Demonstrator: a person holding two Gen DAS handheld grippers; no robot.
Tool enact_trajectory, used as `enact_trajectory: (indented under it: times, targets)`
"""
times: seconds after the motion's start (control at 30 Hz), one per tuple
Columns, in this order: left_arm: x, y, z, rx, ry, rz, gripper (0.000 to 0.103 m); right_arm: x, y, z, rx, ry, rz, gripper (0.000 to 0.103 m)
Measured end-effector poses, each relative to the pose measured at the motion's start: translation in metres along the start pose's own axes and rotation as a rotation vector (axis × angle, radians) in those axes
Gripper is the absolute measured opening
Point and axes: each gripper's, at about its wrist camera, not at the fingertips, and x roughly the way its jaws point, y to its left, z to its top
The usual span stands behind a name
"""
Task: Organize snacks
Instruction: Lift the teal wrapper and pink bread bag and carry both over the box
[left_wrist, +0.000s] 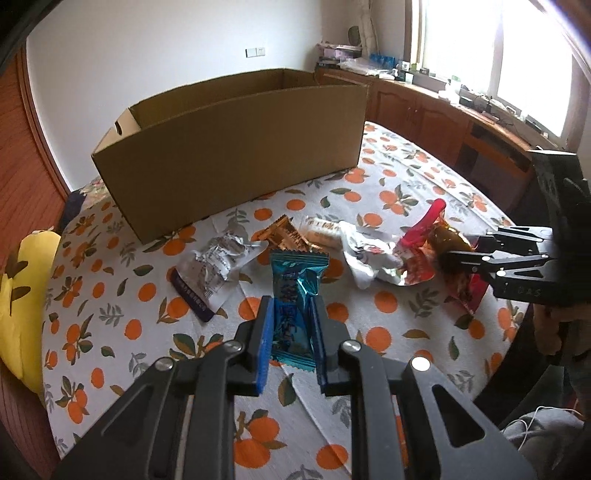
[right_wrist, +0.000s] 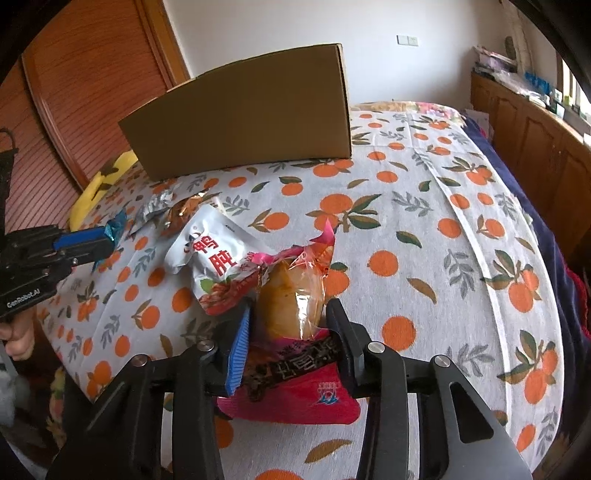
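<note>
My left gripper (left_wrist: 291, 306) is shut on a teal snack packet (left_wrist: 297, 295) and holds it just above the cloth. My right gripper (right_wrist: 290, 310) is shut on a red and clear packet with a brown snack inside (right_wrist: 291, 299); it also shows in the left wrist view (left_wrist: 452, 254). A white and red packet (right_wrist: 210, 254) lies against it on the left. A silver packet (left_wrist: 214, 273), a gold packet (left_wrist: 284, 234) and a pale biscuit packet (left_wrist: 323, 230) lie in front of the open cardboard box (left_wrist: 236, 147).
The table wears a white cloth with orange fruit print (right_wrist: 424, 229). A yellow plush toy (left_wrist: 22, 295) sits at the left edge. Wooden cabinets (left_wrist: 436, 114) with clutter stand under the window at the back right.
</note>
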Motion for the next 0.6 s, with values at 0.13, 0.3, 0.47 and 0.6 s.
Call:
enact_trajectory:
  times: [0.13, 0.3, 0.47, 0.6]
  targets:
    - [-0.010, -0.004, 0.001, 0.003, -0.016, 0.000, 0.017, -0.007, 0.002, -0.002, 0.004, -0.008, 0.001, 0.040]
    - [-0.021, -0.007, 0.002, -0.001, -0.036, 0.006, 0.017, -0.016, 0.004, -0.003, 0.008, -0.024, -0.008, 0.040]
    - [-0.036, -0.009, 0.004, -0.014, -0.064, 0.010, 0.017, -0.031, 0.006, -0.001, 0.008, -0.053, -0.008, 0.040]
    - [-0.047, -0.009, 0.010, -0.031, -0.091, 0.015, 0.017, -0.043, 0.008, 0.003, 0.010, -0.080, -0.003, 0.040]
